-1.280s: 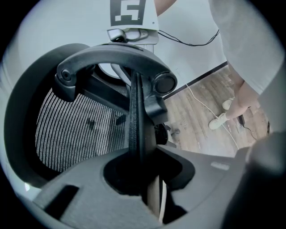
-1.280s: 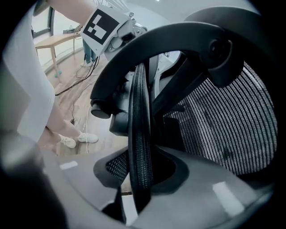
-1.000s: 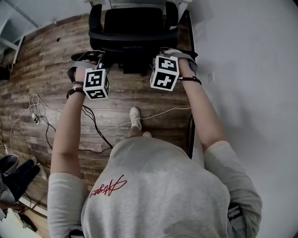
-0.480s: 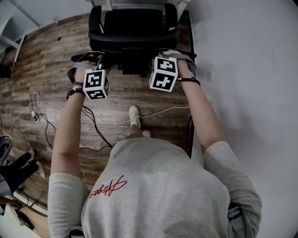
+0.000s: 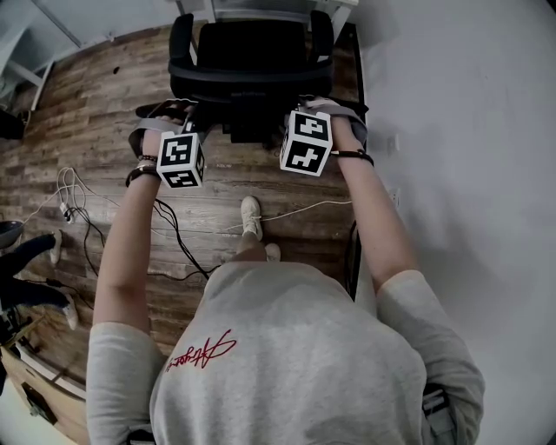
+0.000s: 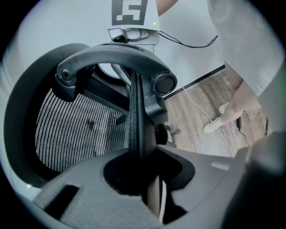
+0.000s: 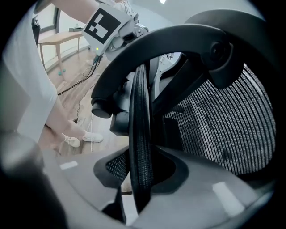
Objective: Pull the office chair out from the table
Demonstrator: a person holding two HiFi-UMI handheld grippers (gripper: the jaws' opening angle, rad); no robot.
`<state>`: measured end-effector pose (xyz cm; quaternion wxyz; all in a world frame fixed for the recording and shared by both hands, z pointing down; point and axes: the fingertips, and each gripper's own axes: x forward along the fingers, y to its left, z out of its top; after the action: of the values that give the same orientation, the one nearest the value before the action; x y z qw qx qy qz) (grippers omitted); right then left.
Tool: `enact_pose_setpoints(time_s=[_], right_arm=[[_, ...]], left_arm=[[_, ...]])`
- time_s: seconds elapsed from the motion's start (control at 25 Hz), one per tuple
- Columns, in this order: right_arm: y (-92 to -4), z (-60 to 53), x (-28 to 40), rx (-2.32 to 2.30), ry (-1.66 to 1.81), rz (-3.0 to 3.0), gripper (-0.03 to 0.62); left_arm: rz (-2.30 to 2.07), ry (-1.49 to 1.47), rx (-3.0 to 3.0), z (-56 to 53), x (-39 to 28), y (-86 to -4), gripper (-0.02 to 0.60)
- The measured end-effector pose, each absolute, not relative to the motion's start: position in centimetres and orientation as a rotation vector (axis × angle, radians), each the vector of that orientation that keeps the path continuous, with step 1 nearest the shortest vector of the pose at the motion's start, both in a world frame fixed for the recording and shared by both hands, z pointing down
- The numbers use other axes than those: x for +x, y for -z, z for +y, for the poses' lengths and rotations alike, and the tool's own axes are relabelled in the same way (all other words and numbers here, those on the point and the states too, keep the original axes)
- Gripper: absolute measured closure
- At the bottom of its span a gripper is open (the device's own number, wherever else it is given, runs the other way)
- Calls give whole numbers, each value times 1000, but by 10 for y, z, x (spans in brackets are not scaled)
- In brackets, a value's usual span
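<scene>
The black office chair (image 5: pixel 251 63) stands at the top of the head view, its mesh backrest toward me. My left gripper (image 5: pixel 186 115) is shut on the left side of the backrest's rim and my right gripper (image 5: pixel 306 102) on the right side. In the left gripper view the rim (image 6: pixel 136 129) runs upright between the jaws of the left gripper (image 6: pixel 139 179), clamped. In the right gripper view the padded rim (image 7: pixel 141 134) sits the same way in the right gripper (image 7: pixel 141 179). The armrest (image 6: pixel 111 58) arches above.
The white table (image 5: pixel 341 9) shows just beyond the chair. A white wall (image 5: pixel 460 130) runs along the right. Cables (image 5: pixel 174 228) trail over the wood floor near my white shoe (image 5: pixel 252 217). Another person's dark shoe (image 5: pixel 19 256) and wooden furniture (image 5: pixel 39 382) are at the left edge.
Both grippers and the chair have come a little away from the table, toward me. The dark shoe at the left edge has moved up the picture.
</scene>
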<state>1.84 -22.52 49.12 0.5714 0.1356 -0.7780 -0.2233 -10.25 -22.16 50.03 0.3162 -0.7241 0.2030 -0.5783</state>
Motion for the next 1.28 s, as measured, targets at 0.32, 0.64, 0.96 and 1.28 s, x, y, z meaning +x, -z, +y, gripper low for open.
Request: enact_pose_setpoints(time_s=[0.32, 0.64, 0.96, 1.28], right_arm=[[-492, -207, 24, 315, 532, -1828, 484], [-492, -194, 29, 307, 539, -1830, 484], [-493, -174, 36, 297, 544, -1833, 484], [-493, -161, 37, 297, 556, -1836, 484]], left_arm=[[539, 1525, -1903, -203, -97, -501, 500], [555, 1536, -1902, -189, -93, -501, 500], [565, 1535, -1892, -168, -85, -501, 500], [574, 1538, -1888, -155, -85, -501, 500]])
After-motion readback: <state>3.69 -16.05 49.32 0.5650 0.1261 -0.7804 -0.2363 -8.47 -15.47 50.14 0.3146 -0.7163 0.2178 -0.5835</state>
